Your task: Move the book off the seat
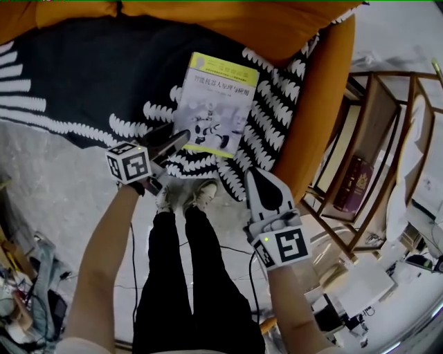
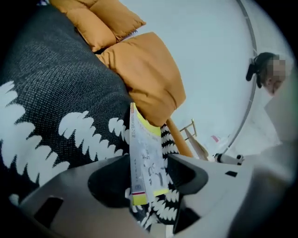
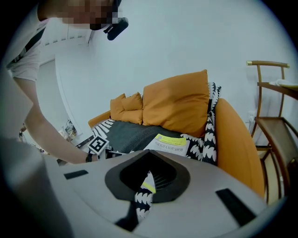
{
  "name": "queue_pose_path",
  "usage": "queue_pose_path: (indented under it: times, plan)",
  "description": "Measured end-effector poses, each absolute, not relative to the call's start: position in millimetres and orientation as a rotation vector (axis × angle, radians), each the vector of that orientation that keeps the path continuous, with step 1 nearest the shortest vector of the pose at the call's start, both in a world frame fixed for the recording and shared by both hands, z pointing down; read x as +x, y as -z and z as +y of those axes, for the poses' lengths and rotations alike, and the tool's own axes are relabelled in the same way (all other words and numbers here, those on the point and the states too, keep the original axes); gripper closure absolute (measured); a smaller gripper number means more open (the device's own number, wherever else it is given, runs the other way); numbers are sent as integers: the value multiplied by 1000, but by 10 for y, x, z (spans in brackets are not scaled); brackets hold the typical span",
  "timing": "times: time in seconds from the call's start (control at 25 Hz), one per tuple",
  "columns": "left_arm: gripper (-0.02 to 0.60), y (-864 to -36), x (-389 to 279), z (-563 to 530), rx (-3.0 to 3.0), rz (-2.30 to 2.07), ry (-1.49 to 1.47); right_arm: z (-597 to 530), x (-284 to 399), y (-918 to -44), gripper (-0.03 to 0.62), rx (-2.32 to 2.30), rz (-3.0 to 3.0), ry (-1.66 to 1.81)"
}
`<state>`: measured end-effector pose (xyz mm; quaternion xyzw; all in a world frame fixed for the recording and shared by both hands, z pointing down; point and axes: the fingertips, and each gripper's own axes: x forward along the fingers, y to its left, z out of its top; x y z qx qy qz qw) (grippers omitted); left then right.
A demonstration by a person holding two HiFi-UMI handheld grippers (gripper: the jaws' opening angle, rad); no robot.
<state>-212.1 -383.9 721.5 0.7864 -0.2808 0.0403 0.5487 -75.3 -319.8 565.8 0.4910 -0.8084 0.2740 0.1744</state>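
A book (image 1: pixel 216 104) with a yellow-banded white cover lies flat on the sofa seat, on a black blanket with white leaf prints (image 1: pixel 90 76). My left gripper (image 1: pixel 181 137) reaches in from the front at the book's lower left corner. In the left gripper view the book (image 2: pixel 145 162) stands edge-on between the jaws of the left gripper (image 2: pixel 150 179), which stand apart and open, clear of it on both sides. My right gripper (image 1: pixel 255 174) hovers shut and empty over the blanket's front edge, just below the book's lower right corner. From there the book (image 3: pixel 170 144) lies ahead.
Orange cushions (image 1: pixel 228 17) line the sofa back and an orange armrest (image 1: pixel 325 104) rises right of the book. A wooden rack (image 1: pixel 377 138) holding a dark red object (image 1: pixel 353 183) stands further right. The person's legs and shoes (image 1: pixel 187 197) stand on the floor at the sofa's front.
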Motion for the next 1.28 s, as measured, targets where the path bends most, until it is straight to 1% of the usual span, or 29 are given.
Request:
queue_pose_path:
  times: [0.08, 0.16, 0.36, 0.4, 0.44, 0.56, 0.72, 1.12, 1.28]
  plan:
    - [318, -7183, -2104, -3830, 1805, -661, -15, -3206, -761, -5640, 574, 1388, -2296, -779]
    - [318, -7241, -2019, -3819, 1800, -625, -30, -3217, -760, -5624, 574, 1382, -2304, -771]
    - [318, -7509, -1663, -3871, 1890, -518, -336, -3180, -671, -5650, 574, 1390, -2292, -767]
    - [348, -7534, -1669, -3877, 1878, -538, -377, -3153, -667, -5625, 574, 1389, -2289, -772]
    - [408, -7525, -1708, -3867, 1859, -563, -393, -3117, -673, -5583, 574, 1385, -2287, -779]
    - [444, -7416, -1813, -3805, 1809, -614, -333, -3033, -678, -5479, 574, 1379, -2284, -785]
    - [466, -7387, -1756, -3851, 1805, -625, -302, -3111, -586, -5468, 574, 1412, -2285, -764]
    - [492, -7102, -1703, -3804, 1762, -693, -218, -3101, -524, -5297, 574, 1446, -2298, -733]
    - [499, -6995, -1788, -3728, 1730, -723, -191, -3113, -557, -5247, 574, 1459, -2308, -730]
